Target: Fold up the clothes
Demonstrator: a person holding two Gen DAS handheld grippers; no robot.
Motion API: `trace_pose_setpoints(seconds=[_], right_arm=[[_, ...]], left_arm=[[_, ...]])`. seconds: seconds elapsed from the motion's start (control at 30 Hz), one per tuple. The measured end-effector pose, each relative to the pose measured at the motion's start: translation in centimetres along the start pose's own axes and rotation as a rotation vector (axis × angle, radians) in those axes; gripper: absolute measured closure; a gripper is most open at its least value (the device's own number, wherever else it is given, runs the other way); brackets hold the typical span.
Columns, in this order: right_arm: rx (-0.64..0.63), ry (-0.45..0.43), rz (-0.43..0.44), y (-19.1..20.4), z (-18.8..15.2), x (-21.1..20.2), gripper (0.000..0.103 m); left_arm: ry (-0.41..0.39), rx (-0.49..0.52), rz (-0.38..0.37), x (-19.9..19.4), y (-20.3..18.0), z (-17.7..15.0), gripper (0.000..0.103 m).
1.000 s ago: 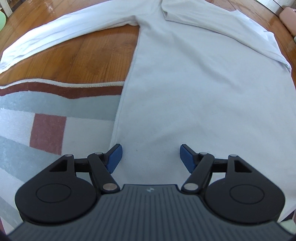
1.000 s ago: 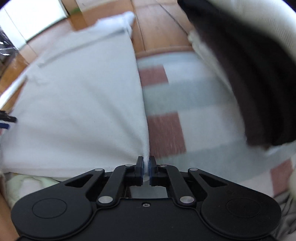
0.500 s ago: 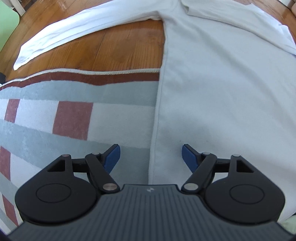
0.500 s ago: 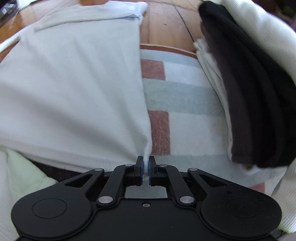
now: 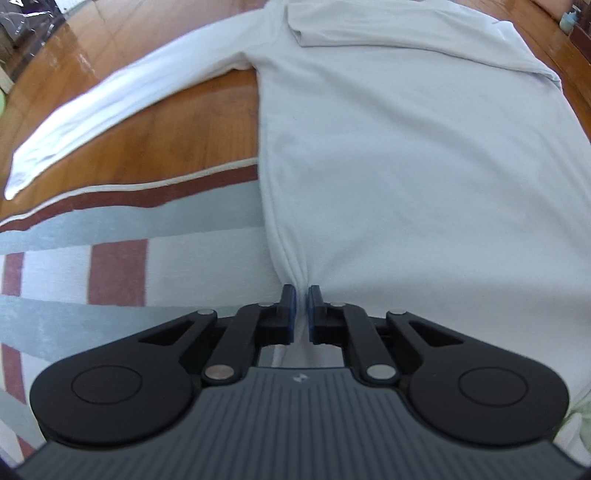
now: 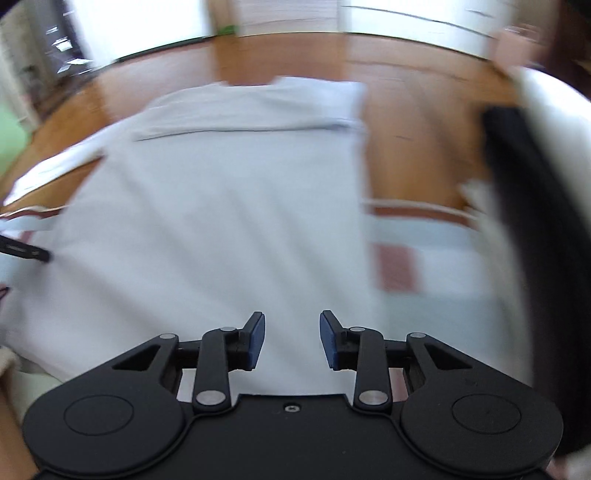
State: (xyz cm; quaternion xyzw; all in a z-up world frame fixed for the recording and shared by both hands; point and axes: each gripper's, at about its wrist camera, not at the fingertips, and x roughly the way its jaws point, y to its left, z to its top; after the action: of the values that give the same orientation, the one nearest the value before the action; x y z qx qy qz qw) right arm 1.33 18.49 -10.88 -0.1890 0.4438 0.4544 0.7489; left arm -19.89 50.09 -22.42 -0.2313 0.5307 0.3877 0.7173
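Left gripper (image 5: 300,308) clamped on white long-sleeve shirt (image 5: 406,177) hem just ahead, right gripper (image 6: 291,338) opening above it, nothing pinched; striped rug (image 5: 129,236) below, wood floor (image 5: 166,122) beyond.

A room in a home: glossy wooden floor (image 5: 155,122), a striped rug (image 5: 122,266) in grey, white and dark red, a stack of folded clothes (image 6: 524,206), daylight from big windows (image 6: 277,14).

No readable words, numbers or brand names appear in either view. The only mark is a small pale zigzag emblem (image 5: 297,379) on the ribbed grey body of the left hand-held gripper (image 5: 302,309), just behind its fingers.
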Motion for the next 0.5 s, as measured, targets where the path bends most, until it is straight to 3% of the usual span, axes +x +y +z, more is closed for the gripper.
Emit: trace_pose_setpoints(seconds=[0.03, 0.07, 0.17, 0.27, 0.4, 0.43, 0.5], right_arm=[[-0.026, 0.005, 0.039, 1.2, 0.9, 1.0, 0.066], [-0.05, 0.013, 0.077, 2.5, 1.7, 2.1, 0.066], [-0.107, 0.065, 0.167, 6.5, 2.8, 4.7, 0.066], [-0.17, 0.127, 0.254, 9.6, 2.2, 5.9, 0.066], [-0.217, 0.101, 0.284, 10.2, 2.2, 6.4, 0.061], [-0.219, 0.082, 0.276, 9.9, 2.3, 6.3, 0.061], [-0.219, 0.046, 0.251, 9.2, 3.0, 6.9, 0.06]], left_arm=[[0.02, 0.0, 0.028, 0.2, 0.2, 0.0, 0.095], [0.043, -0.004, 0.039, 0.5, 0.5, 0.0, 0.079], [0.044, -0.056, -0.003, 0.5, 1.4, 0.1, 0.049], [-0.03, -0.193, -0.109, -0.5, 3.8, 0.6, 0.044], [-0.176, -0.449, -0.172, -1.9, 9.0, 2.5, 0.04], [-0.21, -0.538, -0.197, -1.9, 10.7, 3.1, 0.04], [-0.309, -0.811, -0.291, -1.0, 14.8, 3.1, 0.043]])
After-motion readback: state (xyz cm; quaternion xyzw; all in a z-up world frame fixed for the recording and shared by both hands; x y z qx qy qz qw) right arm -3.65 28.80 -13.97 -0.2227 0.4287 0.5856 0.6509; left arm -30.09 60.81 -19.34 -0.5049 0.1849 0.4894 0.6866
